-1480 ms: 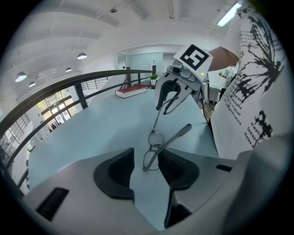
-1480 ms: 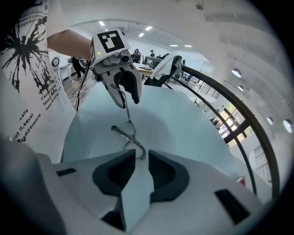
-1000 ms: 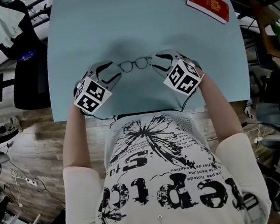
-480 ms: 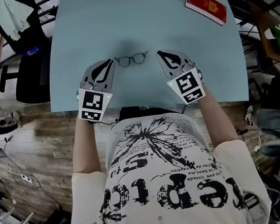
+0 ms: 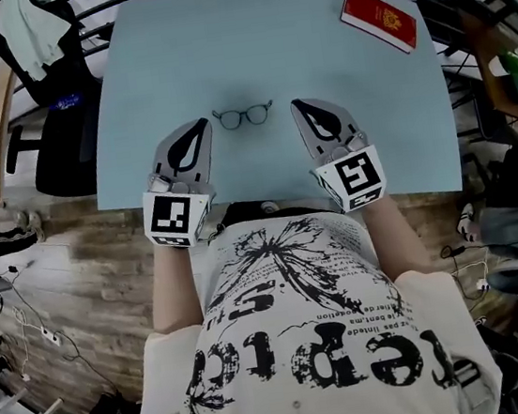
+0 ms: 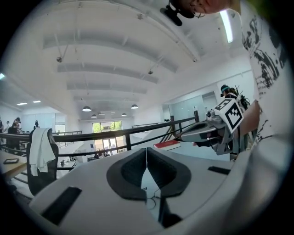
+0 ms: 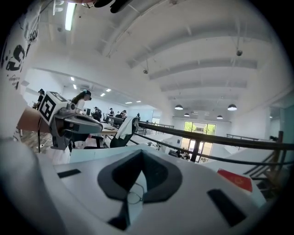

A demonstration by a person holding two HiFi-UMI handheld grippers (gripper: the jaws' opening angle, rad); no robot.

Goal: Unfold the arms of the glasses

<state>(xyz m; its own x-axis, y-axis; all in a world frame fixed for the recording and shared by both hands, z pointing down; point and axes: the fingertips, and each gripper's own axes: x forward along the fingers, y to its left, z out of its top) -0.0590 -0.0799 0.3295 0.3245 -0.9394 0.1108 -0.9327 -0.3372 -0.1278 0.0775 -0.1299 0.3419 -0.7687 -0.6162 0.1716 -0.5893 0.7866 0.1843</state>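
A pair of thin dark-rimmed glasses (image 5: 243, 115) lies on the light blue table (image 5: 265, 39), lenses side by side; the arms are too small to make out. My left gripper (image 5: 201, 124) hangs above the table just left of them, shut and empty. My right gripper (image 5: 298, 105) hangs just right of them, also shut and empty. In the left gripper view the black pads (image 6: 131, 172) meet, and the glasses (image 6: 154, 200) show below them. In the right gripper view the pads (image 7: 156, 176) meet too, with the glasses (image 7: 134, 197) underneath.
A red booklet (image 5: 378, 19) lies at the table's far right corner. A black chair with a white cloth (image 5: 28, 37) stands off the table's left side. The table's near edge (image 5: 267, 195) runs just in front of the person's torso. Black railings frame the far side.
Both grippers, open at either end of the glasses a second ago, have shut, lifted and drawn back toward the person. The glasses stay on the table.
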